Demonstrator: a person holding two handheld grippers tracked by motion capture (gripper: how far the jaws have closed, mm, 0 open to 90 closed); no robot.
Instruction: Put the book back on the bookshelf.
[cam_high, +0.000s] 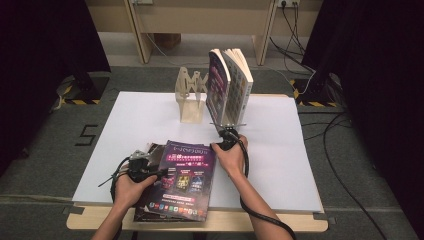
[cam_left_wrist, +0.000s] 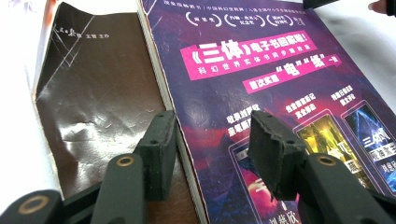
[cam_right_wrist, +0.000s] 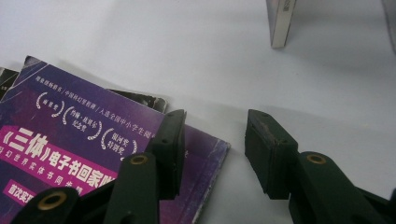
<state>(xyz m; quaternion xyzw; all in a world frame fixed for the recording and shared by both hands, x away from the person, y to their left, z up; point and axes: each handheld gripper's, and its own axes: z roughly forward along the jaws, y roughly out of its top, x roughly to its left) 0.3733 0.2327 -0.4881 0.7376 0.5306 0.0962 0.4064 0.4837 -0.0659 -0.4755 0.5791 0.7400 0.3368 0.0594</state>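
Purple book (cam_high: 185, 180) lies flat on the stack at the table's (cam_high: 280, 165) near edge, well short of the rack (cam_high: 192, 97), where two books (cam_high: 230, 87) already stand. Both claws gape empty: left gripper (cam_left_wrist: 212, 149) straddles its spine edge, right gripper (cam_right_wrist: 215, 151) its far corner. Lifting remains.

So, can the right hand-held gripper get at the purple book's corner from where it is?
Probably yes: the right hand-held gripper is open at the purple book corner, with only bare table around.

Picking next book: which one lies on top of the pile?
The purple book, lying flat over the brown one; the other two stand upright by the rack.
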